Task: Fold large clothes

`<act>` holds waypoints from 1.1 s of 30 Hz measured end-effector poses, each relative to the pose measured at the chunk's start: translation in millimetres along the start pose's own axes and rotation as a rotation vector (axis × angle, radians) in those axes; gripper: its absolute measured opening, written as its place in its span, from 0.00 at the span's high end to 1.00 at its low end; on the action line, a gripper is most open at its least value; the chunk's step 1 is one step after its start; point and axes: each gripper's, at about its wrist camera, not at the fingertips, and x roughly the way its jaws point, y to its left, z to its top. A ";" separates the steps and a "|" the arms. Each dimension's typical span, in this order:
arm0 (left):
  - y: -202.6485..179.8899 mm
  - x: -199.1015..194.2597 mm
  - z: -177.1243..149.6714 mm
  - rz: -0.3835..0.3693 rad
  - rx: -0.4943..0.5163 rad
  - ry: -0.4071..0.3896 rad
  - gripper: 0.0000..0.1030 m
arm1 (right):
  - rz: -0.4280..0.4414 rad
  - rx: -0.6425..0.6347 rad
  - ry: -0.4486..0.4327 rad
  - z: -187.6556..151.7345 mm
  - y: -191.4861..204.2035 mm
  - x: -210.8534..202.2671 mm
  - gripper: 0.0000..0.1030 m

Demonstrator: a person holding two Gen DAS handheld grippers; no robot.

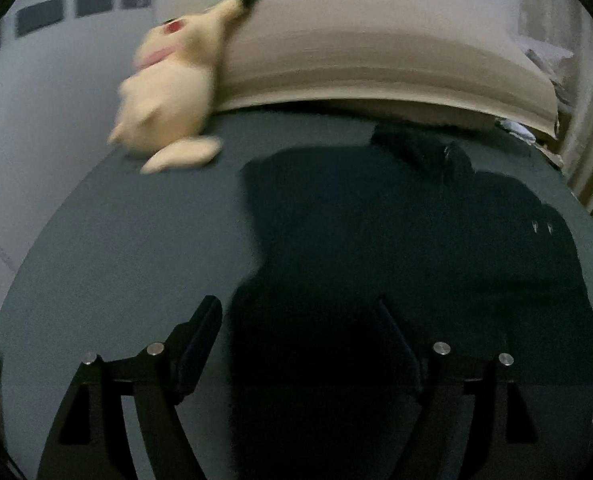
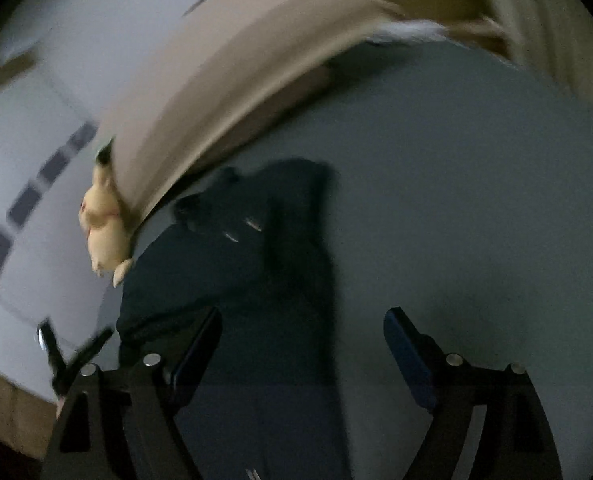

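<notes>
The dark, near-black fabric garment is seen lying spread on the grey-green bed sheet, near a cream plush toy. Left gripper and right gripper are held wide apart above it, nothing gripped.

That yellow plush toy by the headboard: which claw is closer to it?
Left, by the look of it. From the left claw the plush toy looms large, ahead and leftward. From the right claw it looks small, beyond the dark garment.
</notes>
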 end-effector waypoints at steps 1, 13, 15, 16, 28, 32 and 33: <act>9.4 -11.4 -15.7 0.004 -0.020 0.014 0.23 | 0.009 0.053 0.006 -24.2 -20.5 -11.9 0.17; 76.5 -94.8 -155.0 -0.170 -0.285 0.174 0.23 | 0.143 0.096 0.109 -156.6 -36.9 -35.0 0.17; 71.9 -98.7 -165.2 -0.202 -0.291 0.187 0.23 | 0.148 0.084 0.116 -162.1 -29.9 -31.7 0.17; 68.1 -99.6 -169.0 -0.213 -0.284 0.191 0.23 | 0.153 0.086 0.120 -166.7 -28.7 -30.8 0.17; 37.6 -107.6 -186.9 -0.226 -0.181 0.202 0.27 | 0.144 0.073 0.174 -178.0 -15.7 -31.6 0.37; 39.6 -114.3 -197.7 -0.241 -0.174 0.204 0.29 | 0.126 0.044 0.206 -187.6 -17.4 -31.4 0.45; 37.7 -115.4 -199.2 -0.235 -0.166 0.200 0.29 | 0.126 0.054 0.201 -188.9 -20.2 -31.6 0.45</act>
